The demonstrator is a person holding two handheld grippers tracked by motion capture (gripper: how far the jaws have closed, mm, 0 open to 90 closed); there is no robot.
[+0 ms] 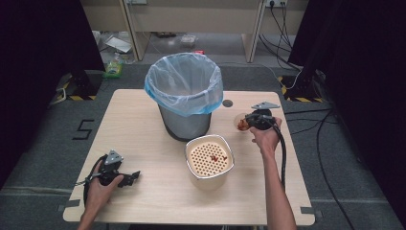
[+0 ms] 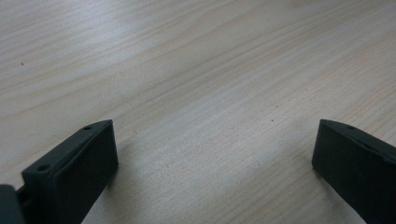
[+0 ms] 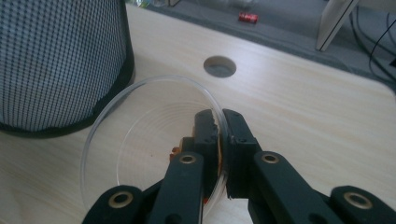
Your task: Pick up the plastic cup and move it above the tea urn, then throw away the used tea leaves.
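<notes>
High view: a pale wooden table (image 1: 143,124) occupies the centre of the frame. At its upper middle stands a grey mesh waste bin (image 1: 185,98) lined with a translucent blue plastic bag (image 1: 183,81). Just below the bin, at centre, sits a square cream container with a perforated insert (image 1: 209,156); a few small red bits lie on the insert. A round hole (image 1: 228,103) in the tabletop lies right of the bin.

At lower left, the left gripper (image 1: 129,178) rests low over the table in the person's left hand (image 1: 98,189), well apart from the container. In the left gripper view its two black jaws stand wide apart, with nothing between them but bare wood (image 2: 201,93).

At right of centre, the right gripper (image 1: 245,122) is held in the right hand (image 1: 266,139) just right of the bin. In the right gripper view its jaws are clenched on the rim of a shallow clear plastic dish (image 3: 140,135), one jaw inside and one outside. The dish is beside the bin's mesh wall (image 3: 60,60), at the frame's centre left; reddish residue shows near the jaws.
</notes>
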